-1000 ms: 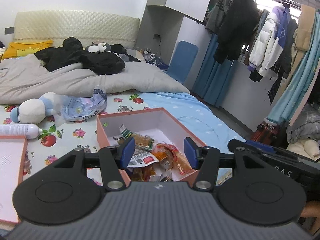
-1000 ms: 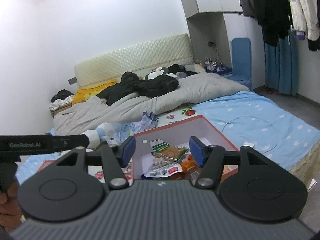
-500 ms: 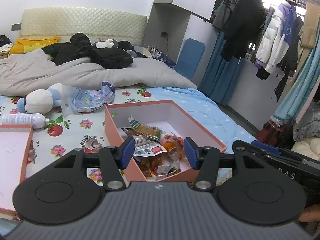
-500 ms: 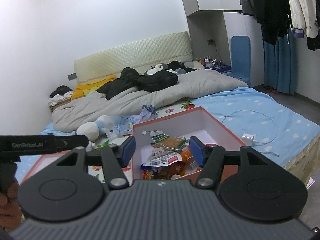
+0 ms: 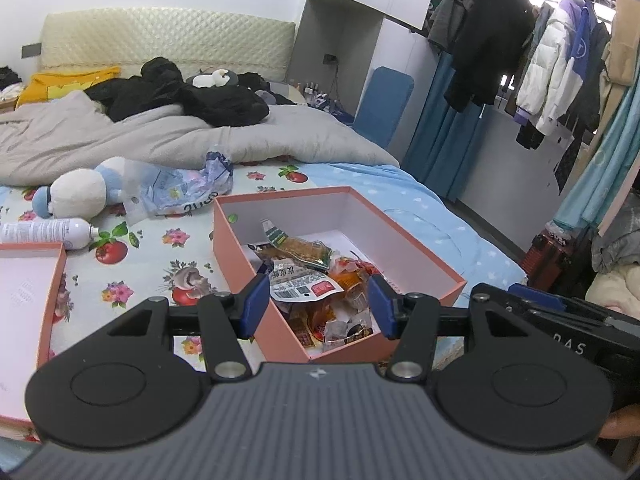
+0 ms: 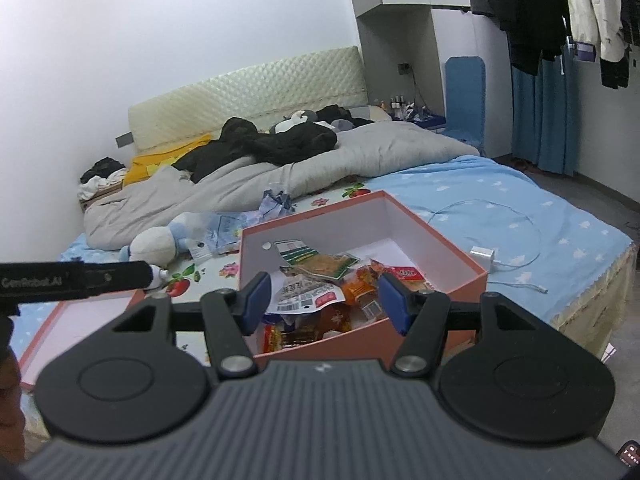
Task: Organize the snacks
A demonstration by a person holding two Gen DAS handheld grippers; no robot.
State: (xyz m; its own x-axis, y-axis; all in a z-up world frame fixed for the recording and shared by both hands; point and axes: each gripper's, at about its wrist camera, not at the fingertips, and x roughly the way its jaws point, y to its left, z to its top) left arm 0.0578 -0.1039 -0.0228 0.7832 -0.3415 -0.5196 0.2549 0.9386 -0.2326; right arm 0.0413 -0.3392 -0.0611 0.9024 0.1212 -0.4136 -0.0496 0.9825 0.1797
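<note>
Both grippers (image 5: 316, 304) (image 6: 326, 300), fingers parted and empty, above box (image 5: 424, 248); we judge packets (image 5: 304, 284) light, crinkly, slippery: pinch a sealed edge.

Bed (image 5: 168, 256), pink box (image 5: 400, 240), lid (image 5: 24, 300), plush toy (image 5: 80, 196), grey duvet (image 5: 160, 140)

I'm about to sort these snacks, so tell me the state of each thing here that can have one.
pink box: open, lid off, snack packets piled inside
lid: lying inside-up on the bed, left of the box
white bottle: lying on its side
plush toy: lying down
charger: on the bed, cable loose
left gripper: open, holding nothing
right gripper: open, holding nothing
</note>
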